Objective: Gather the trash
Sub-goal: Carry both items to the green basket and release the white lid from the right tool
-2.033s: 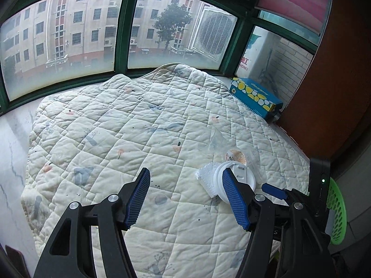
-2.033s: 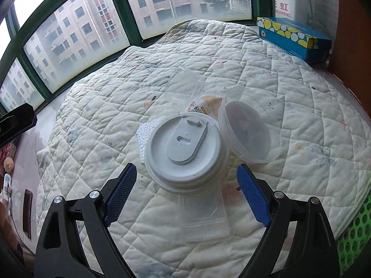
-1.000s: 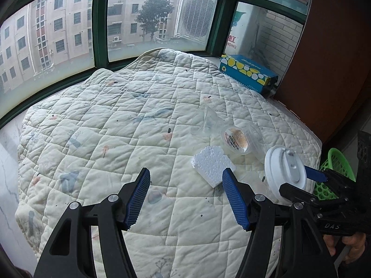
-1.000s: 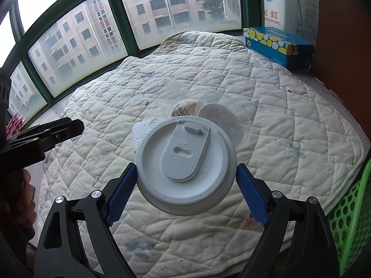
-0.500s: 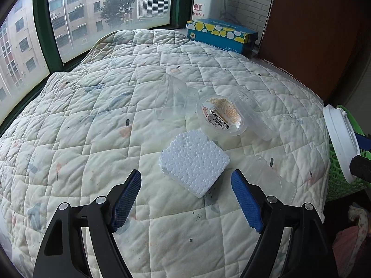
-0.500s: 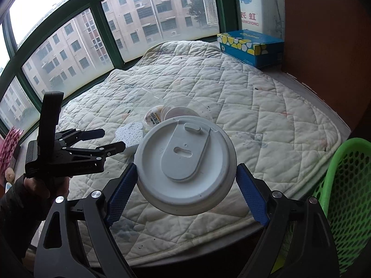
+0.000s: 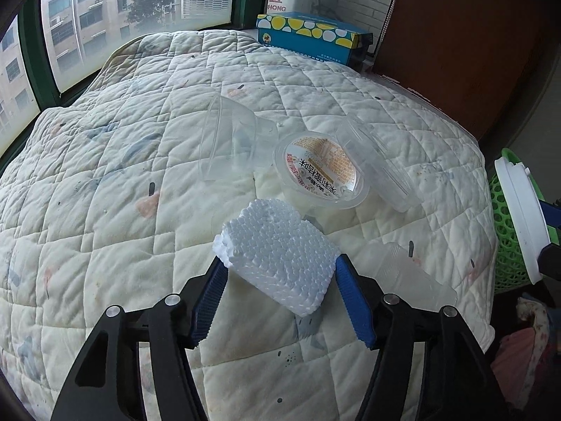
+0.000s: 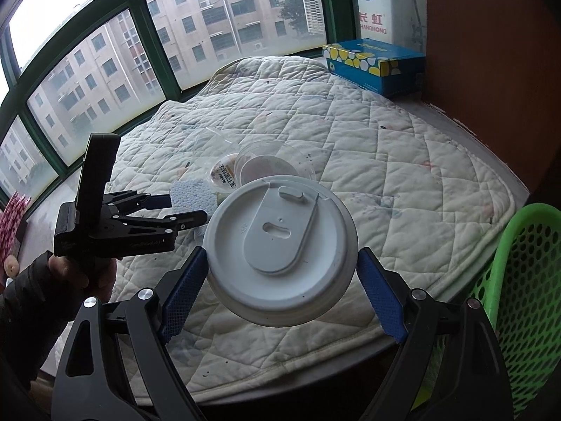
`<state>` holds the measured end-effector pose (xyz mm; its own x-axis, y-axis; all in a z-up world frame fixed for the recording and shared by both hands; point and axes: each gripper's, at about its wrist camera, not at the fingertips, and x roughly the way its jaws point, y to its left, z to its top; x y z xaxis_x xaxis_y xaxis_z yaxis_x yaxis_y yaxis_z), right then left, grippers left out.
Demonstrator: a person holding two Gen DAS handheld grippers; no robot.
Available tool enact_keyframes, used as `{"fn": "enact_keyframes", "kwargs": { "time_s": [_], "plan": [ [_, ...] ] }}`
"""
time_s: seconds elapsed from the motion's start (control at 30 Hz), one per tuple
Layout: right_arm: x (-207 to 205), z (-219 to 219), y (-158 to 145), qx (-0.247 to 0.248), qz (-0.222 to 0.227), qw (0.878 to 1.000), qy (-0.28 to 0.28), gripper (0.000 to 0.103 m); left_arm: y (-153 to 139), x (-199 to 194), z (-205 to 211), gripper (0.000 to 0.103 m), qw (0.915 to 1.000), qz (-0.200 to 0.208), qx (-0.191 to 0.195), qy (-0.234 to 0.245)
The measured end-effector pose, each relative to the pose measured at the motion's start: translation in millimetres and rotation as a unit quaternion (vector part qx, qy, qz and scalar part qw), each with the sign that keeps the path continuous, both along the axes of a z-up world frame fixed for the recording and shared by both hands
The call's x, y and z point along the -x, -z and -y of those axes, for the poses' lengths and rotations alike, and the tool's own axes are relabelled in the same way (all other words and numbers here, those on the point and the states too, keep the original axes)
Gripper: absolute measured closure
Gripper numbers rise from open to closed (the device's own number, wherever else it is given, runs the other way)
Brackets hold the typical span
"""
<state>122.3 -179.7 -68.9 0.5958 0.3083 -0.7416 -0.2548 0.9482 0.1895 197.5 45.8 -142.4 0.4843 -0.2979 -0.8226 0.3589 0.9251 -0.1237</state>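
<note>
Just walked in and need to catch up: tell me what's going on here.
A person with a handheld gripper in each hand is clearing trash off a quilted table. The right gripper holds a white cup lid beside the green basket. The left gripper is closing its jaws around a white foam piece. Clear plastic cups and a labelled tub remain on the quilt.

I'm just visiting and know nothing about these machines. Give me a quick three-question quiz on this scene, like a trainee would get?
1. True or false: the right gripper holds a white lid.
2. What sits between the left gripper's closing jaws?
A) foam block
B) tissue box
C) labelled cup
3. What colour is the basket beside the quilt?

Key: 1 true; 2 A; 3 green.
</note>
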Motion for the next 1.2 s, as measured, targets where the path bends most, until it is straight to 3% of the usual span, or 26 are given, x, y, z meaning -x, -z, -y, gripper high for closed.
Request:
{"fn": "enact_keyframes", "kwargs": {
  "time_s": [0.23, 0.27, 0.63, 0.83, 1.2],
  "plan": [
    [1.9, 0.7, -8.2, -0.008, 0.013, 1.0, 0.004, 0.018, -13.3, 12.6, -4.6, 0.049, 0.9997, 0.014, 0.009, -0.018],
    [2.2, 0.3, -9.7, -0.01, 0.015, 1.0, 0.004, 0.018, -17.3, 15.4, -6.9, 0.055, 0.9996, 0.017, 0.01, -0.022],
    [12.6, -10.8, -31.4, -0.025, 0.043, 0.999, -0.01, 0.018, -64.7, 51.6, -26.1, 0.055, 0.9954, 0.049, 0.035, -0.074],
    [23.1, -9.9, -44.0, -0.031, 0.059, 0.998, -0.01, 0.018, -95.4, 74.0, -27.7, 0.055, 0.9905, 0.073, 0.068, -0.094],
    [41.0, 11.9, -58.9, -0.033, 0.083, 0.996, 0.012, 0.018, -129.4, 105.8, -8.5, 0.055, 0.9857, 0.104, 0.071, -0.112]
  ]
}}
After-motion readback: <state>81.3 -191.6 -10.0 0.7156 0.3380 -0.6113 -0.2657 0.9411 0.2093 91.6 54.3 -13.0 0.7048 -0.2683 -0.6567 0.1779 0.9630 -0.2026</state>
